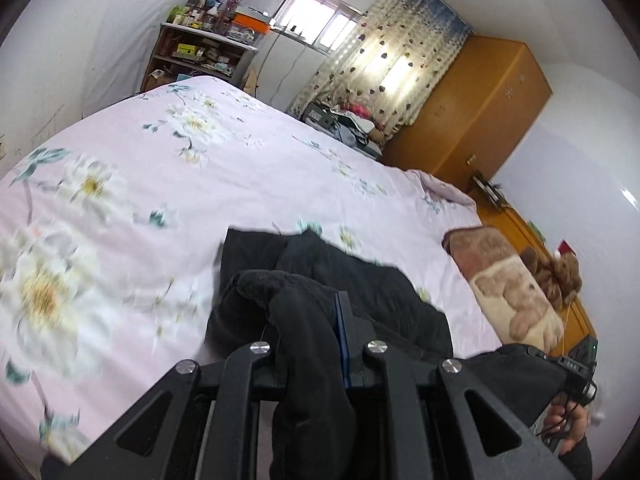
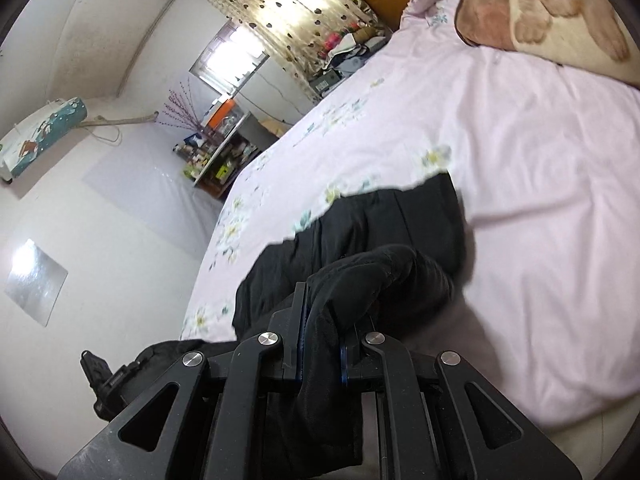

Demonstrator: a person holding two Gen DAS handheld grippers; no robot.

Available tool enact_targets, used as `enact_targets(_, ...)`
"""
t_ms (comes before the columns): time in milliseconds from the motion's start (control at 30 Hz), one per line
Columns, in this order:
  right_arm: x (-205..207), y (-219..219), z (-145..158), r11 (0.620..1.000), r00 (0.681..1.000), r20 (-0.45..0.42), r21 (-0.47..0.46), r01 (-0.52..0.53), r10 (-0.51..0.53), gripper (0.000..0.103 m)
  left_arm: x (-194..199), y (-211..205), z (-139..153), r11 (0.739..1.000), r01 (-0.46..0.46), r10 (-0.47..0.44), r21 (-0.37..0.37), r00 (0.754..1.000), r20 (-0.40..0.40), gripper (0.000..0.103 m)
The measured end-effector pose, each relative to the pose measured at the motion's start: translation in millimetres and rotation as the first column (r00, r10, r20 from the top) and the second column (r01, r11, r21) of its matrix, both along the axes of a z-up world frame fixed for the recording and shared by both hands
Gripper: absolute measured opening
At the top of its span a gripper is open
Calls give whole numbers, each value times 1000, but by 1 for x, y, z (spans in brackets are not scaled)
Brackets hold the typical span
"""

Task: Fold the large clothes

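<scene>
Two black two-finger grippers each clamp a bunched edge of one large black cloth garment (image 1: pixel 360 280), and the rest of it trails down onto the bed. In the left wrist view the left gripper (image 1: pixel 308 320) sits at bottom centre, its jaws closed on a thick fold that drapes over and between them; a blue pad edge shows along the right finger. The garment spreads from there up to the middle of the frame over the pale pink bedspread with white flowers (image 1: pixel 140 168). At the lower right edge a hand (image 1: pixel 568 424) holds the other tool.

In the right wrist view the right gripper (image 2: pixel 322 336) is at bottom centre, jaws closed on a rolled hem of the same garment, which runs up and to the right across the bedspread to mid-frame. The view is blurred at the cloth's edges.

A brown and cream plush pillow (image 1: pixel 508 288) lies on the bed at the right of the left view, clear of the garment. A wooden wardrobe (image 1: pixel 480 108) fills the upper right, beside a heart-patterned curtain (image 1: pixel 384 56).
</scene>
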State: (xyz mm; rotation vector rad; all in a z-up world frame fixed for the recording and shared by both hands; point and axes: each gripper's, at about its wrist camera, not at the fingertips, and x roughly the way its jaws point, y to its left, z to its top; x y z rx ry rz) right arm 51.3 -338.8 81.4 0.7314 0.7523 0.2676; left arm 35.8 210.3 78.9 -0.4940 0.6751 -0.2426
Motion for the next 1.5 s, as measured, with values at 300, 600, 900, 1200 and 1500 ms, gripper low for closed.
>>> enact_targets(300,132,-8,-39,999,988,-148,-21,37,-39,13,142,-11,-41,999,-27,29,22,990,-135,17)
enact_targets(600,220,-7,-124,999,938,-344,-31,45,-53,18,216,-23,-130,998,-50,60,39,951,-305,22)
enact_targets(900,197,-33,-90,983,973,-229,168,79,-39,65,204,-5,-90,995,4,-29,-95,965,-260,42)
enact_targets(1200,182,-21,-44,988,996,-64,134,74,-66,69,200,7,-55,987,-14,-16,-162,983,-181,60)
enact_targets(1500,186,-19,-34,995,995,3,-16,96,-96,69,197,19,-36,986,-43,32,-159,997,-74,80)
